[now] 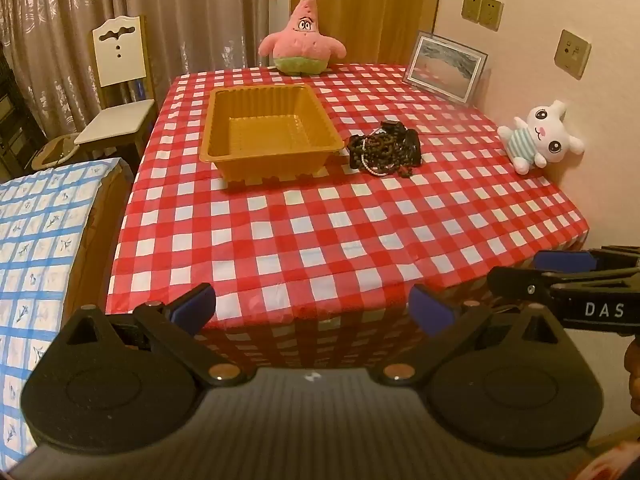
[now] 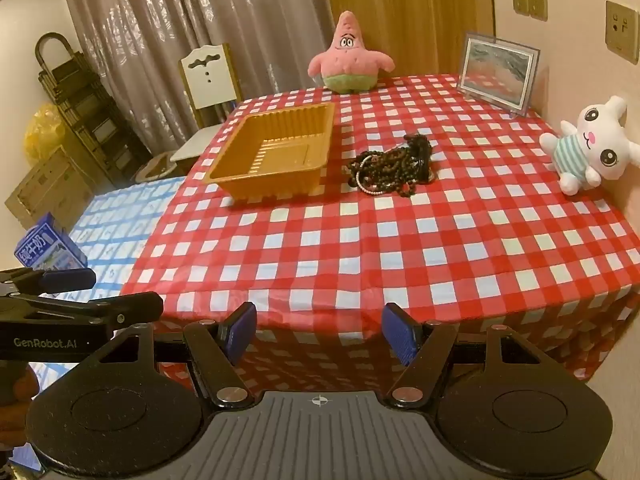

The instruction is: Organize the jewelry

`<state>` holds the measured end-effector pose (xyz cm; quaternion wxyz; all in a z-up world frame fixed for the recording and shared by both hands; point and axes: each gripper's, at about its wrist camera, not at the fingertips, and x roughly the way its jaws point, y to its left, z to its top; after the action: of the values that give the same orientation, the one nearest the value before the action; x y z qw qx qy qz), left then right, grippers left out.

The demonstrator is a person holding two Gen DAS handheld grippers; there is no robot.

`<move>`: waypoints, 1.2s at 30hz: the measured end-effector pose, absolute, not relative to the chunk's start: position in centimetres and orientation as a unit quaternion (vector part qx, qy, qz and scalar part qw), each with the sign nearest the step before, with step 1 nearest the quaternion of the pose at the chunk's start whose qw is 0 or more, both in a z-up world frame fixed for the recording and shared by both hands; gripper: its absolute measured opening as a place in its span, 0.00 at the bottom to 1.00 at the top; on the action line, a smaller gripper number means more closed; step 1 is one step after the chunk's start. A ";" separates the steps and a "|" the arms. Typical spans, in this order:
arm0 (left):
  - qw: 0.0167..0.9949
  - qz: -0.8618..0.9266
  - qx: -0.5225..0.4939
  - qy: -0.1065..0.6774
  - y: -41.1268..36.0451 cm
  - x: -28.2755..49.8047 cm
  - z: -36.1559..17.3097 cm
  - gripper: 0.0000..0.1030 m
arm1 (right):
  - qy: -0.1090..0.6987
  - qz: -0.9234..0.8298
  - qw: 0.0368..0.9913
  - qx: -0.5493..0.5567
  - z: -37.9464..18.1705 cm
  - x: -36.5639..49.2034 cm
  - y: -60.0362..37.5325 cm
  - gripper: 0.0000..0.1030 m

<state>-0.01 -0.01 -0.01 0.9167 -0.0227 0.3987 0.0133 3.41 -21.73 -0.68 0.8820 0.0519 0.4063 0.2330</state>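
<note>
A heap of dark bead necklaces and bracelets with one pale pearl strand point(image 1: 383, 149) point(image 2: 394, 165) lies on the red-and-white checked tablecloth point(image 1: 320, 232) point(image 2: 400, 240). Just left of it stands an orange plastic tray point(image 1: 224, 152) point(image 2: 240, 182) with nothing inside. My left gripper point(image 1: 314, 309) hovers open before the table's near edge, nothing between its blue pads. My right gripper point(image 2: 319, 334) is likewise open and holds nothing, also short of the near edge. Each gripper shows at the side of the other's view: the right gripper point(image 1: 576, 276) and the left gripper point(image 2: 60, 292).
A pink starfish plush point(image 1: 302, 38) point(image 2: 350, 56) sits at the table's far edge, a framed picture point(image 1: 444, 66) point(image 2: 498, 72) and a white bunny plush point(image 1: 540, 136) point(image 2: 592, 148) along the right wall. A chair point(image 1: 120, 92) and a blue-checked surface point(image 1: 36, 248) lie left.
</note>
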 end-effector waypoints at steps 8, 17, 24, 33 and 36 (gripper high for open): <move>0.916 0.012 -0.024 0.399 -0.1 0.3 -0.1 1.00 | 0.404 0.234 0.883 0.049 -0.7 3.7 -21.3 0.67; 0.917 0.009 -0.028 0.399 0.1 0.8 0.1 1.00 | 0.404 0.234 0.883 0.044 -0.8 4.1 -20.7 0.67; 0.917 0.007 -0.031 0.397 0.5 0.7 0.2 1.00 | 0.404 0.233 0.884 0.042 -1.0 3.9 -20.3 0.67; 0.917 0.005 -0.034 0.398 0.4 0.6 0.1 1.00 | 0.403 0.232 0.884 0.041 -1.0 4.0 -20.1 0.67; 0.917 0.005 -0.033 0.397 0.4 0.6 0.1 1.00 | 0.404 0.232 0.884 0.041 -1.0 4.0 -20.1 0.67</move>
<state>0.61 0.40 0.10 0.9173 -0.0331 0.3968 0.0050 4.05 -20.09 -0.97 0.8841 0.0411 0.4036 0.2322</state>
